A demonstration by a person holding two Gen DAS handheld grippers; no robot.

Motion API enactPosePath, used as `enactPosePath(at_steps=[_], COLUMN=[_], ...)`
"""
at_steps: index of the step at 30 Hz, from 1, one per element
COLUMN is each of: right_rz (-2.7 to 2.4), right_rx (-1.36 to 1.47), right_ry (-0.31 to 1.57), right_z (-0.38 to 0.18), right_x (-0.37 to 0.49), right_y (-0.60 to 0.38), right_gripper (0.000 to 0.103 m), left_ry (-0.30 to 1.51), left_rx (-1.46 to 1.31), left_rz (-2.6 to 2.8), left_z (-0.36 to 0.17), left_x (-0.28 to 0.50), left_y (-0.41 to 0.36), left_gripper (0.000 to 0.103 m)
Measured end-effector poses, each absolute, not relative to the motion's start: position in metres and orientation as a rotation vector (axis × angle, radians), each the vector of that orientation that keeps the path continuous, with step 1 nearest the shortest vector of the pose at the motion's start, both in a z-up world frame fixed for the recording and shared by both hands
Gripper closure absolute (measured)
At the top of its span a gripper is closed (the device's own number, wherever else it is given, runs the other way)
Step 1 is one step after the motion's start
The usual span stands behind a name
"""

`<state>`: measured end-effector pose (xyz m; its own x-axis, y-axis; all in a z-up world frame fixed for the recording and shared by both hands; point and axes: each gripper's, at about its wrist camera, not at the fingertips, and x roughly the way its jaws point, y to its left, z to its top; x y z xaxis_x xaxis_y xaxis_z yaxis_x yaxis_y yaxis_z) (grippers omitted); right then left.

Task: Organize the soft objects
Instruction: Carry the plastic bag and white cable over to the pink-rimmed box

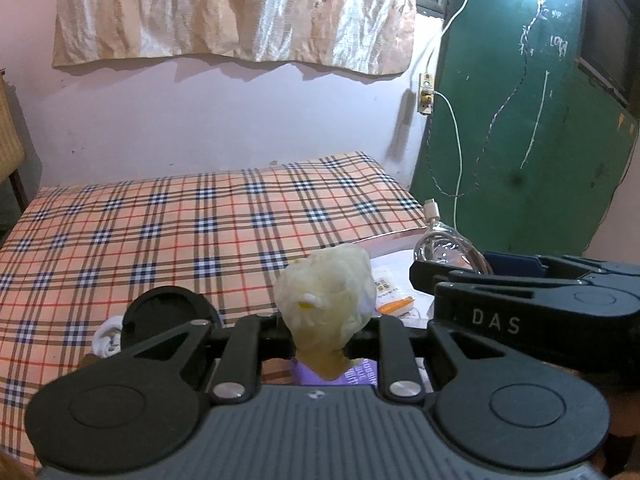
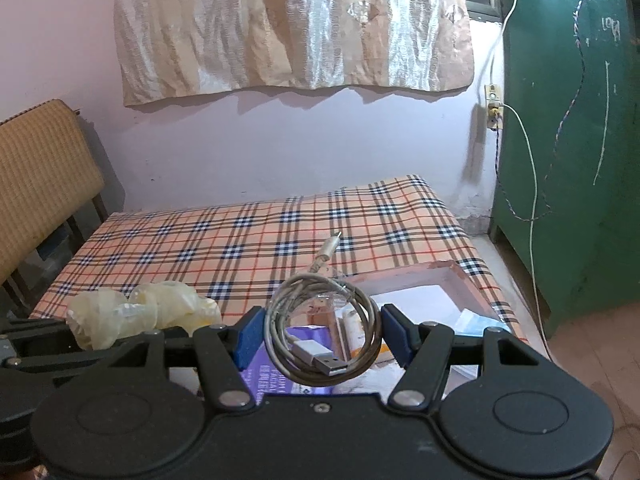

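We see the crumpled pale-yellow plastic bag clamped upright in the left gripper, its lower end hidden. The right gripper squeezes a bagged coiled grey USB cable, plug pointing lower-right, over the plaid bed edge.

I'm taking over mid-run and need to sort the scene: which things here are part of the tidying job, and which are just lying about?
Part of the job:
- yellowish crumpled plastic bag, clamped in the left gripper
- coiled USB cable, held between the right gripper pads
- pink-rimmed tray below

Lying about:
- plaid bedsheet
- wall cloth
- green door
- plugged-in charger cord
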<state>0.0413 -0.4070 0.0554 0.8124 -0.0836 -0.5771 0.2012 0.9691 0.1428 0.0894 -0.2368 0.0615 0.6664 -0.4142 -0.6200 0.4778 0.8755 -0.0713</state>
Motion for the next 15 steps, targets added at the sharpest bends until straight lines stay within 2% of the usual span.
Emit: enactPosePath(at_steps=[15], right_rz=[-0.191], right_rx=[0.223], right_ry=[0.607], right_z=[0.05], right_x=[0.033], right_y=[-0.435], right_gripper=[0.028], left_ry=[0.688], left_rx=[0.112], left_rz=[-0.54], left_z=[0.055], left_x=[0.089], left_y=[-0.258], left_gripper=[0.08])
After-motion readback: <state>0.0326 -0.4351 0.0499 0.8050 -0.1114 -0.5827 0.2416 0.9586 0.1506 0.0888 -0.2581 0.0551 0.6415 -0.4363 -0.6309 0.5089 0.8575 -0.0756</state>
